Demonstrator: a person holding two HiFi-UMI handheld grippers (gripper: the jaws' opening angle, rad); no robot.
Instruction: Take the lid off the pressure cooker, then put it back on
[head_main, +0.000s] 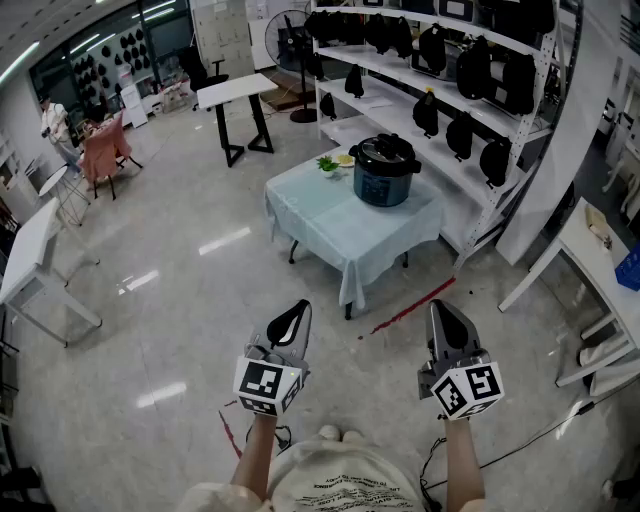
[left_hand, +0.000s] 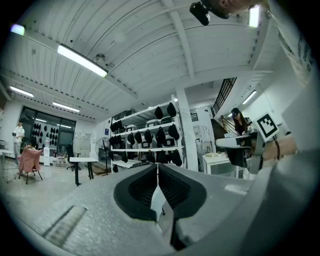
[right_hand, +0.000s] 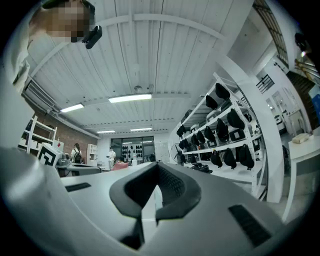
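A dark blue pressure cooker (head_main: 384, 176) with its black lid (head_main: 385, 153) on stands on a small table (head_main: 320, 218) under a pale cloth, well ahead of me in the head view. Both grippers are held level over the floor, far short of that table. My left gripper (head_main: 297, 313) is shut with nothing between its jaws, and its view (left_hand: 157, 169) looks toward the shelves. My right gripper (head_main: 441, 312) is shut and empty too, with its jaw tips (right_hand: 158, 167) meeting. The cooker is hidden behind the jaws in both gripper views.
A white shelf rack (head_main: 430, 70) of black appliances runs behind the table. A small dish of greens (head_main: 329, 163) sits by the cooker. A red strip (head_main: 412, 305) lies on the floor before the table. White tables stand left (head_main: 25, 255) and right (head_main: 590, 250). A cable (head_main: 545, 430) trails nearby.
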